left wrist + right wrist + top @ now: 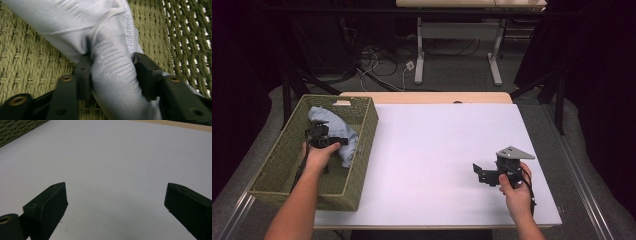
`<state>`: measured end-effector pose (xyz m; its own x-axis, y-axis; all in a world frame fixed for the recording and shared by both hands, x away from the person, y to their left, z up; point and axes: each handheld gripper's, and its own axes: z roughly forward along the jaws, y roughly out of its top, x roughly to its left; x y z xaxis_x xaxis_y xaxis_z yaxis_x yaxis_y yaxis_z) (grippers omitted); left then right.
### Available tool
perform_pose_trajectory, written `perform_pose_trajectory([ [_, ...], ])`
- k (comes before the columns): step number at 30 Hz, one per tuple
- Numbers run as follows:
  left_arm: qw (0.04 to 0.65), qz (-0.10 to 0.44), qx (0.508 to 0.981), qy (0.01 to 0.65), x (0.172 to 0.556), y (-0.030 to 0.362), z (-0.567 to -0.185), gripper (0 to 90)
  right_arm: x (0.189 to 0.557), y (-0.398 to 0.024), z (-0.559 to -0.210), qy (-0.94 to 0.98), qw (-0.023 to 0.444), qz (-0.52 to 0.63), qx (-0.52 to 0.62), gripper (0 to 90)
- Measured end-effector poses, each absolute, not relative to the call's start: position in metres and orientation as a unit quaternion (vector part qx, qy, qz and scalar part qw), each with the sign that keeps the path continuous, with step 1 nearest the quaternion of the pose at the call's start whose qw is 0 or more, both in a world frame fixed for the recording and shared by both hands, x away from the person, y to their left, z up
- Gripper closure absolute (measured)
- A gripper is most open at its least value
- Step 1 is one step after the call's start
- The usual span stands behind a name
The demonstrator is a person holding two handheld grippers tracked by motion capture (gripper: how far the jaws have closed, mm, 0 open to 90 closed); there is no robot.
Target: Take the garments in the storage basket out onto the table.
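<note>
High view: L gripper (343,141) is down inside the woven basket (282,150) at the table's left, on the light blue cloth (319,116) bunched along the basket's far and right sides. R gripper (476,170) rests low over the white sheet (437,140), well apart from the basket, nothing near it. Table front edge runs close to the R hand; wood strip (427,97) marks the far edge.

Left gripper view: jaws pinch a rolled fold of the cloth (112,72); both pads press into the fabric, which bulges between them. Grip judged firm but taken on one fold only. Basket floor (27,62) lies directly under, side wall (190,37) close on the right of this view.

- Rec.: lift straight up until the trailing cloth clears the rim, then carry across; a sideways drag would likely catch the weave or tip the basket.
- Watch for the fold slipping as the rest of the cloth takes weight.

Right gripper view: jaws stand wide apart, nothing between, bare white sheet (112,157) below and ahead. Basket corner (15,130) at far upper left.

- Room: the sheet's middle is free for laying the cloth out; R gripper is placed to take a second corner.
</note>
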<state>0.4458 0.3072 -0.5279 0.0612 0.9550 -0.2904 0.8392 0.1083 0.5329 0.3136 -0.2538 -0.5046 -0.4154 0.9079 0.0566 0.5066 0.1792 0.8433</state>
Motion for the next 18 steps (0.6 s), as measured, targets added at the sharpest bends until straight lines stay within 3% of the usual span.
perform_pose_trajectory([
  [6, 0.297, 0.096, 0.670, 0.674, 0.444, 0.306, -0.518, 64.3, 0.314, -0.253, -0.506, 0.733, 0.239, 0.416, 0.483, 4.5],
  [18, 0.303, 0.162, 0.665, 0.664, 0.433, 0.311, -0.490, 65.5, 0.314, -0.252, -0.506, 0.732, 0.238, 0.414, 0.486, 4.6],
])
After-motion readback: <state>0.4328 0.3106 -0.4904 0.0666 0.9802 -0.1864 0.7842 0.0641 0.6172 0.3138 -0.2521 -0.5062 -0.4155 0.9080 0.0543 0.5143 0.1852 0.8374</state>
